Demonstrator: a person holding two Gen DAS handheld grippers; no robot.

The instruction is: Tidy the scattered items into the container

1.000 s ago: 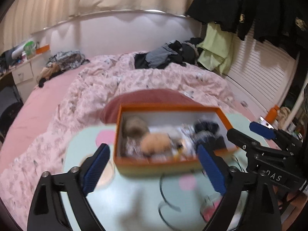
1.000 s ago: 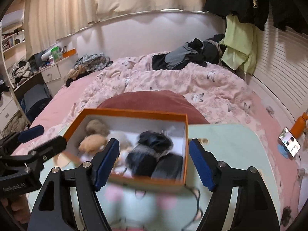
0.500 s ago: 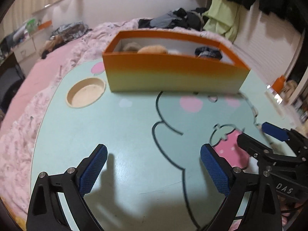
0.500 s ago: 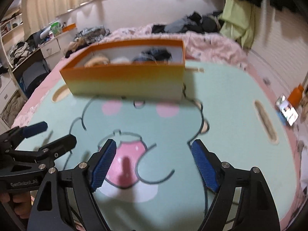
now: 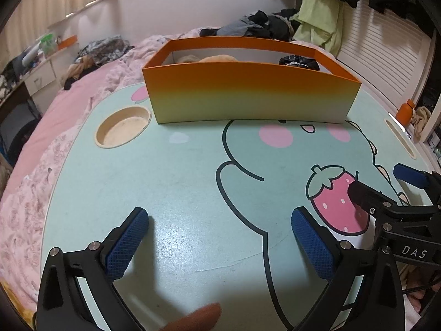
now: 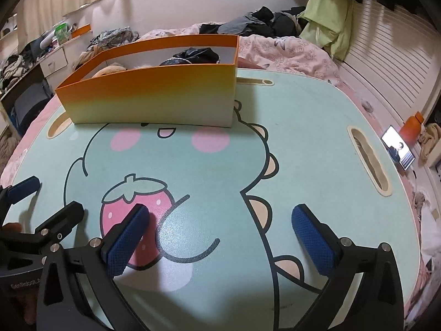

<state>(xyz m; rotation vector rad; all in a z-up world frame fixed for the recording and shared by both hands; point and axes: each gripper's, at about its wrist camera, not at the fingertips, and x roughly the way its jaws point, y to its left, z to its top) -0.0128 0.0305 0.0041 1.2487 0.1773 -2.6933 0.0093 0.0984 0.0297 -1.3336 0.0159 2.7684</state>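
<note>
An orange-to-white cardboard box [image 5: 248, 99] [image 6: 154, 96] stands at the far side of the mint-green cartoon table [image 5: 179, 187]. Inside it a tan fuzzy item [image 5: 217, 58] and a black bundle [image 6: 193, 55] show above the rim; the rest of its contents is hidden by the front wall. My left gripper [image 5: 219, 215] hovers low over the near part of the table, its jaws opening with nothing between them. Beside it on the right, my right gripper [image 6: 219, 211] sits over the printed strawberry, its jaws also opening and empty.
The table has a round cup recess [image 5: 122, 127] at the left and a long slot [image 6: 368, 160] at the right. A pink-quilted bed [image 6: 289, 52] with piled clothes lies behind. A phone [image 6: 398, 150] and an orange bottle [image 6: 412, 129] sit off the right edge.
Both grippers have come down from above the box to low over the near tabletop. The box interior seen from above gave way to its front wall. The right jaws have widened.
</note>
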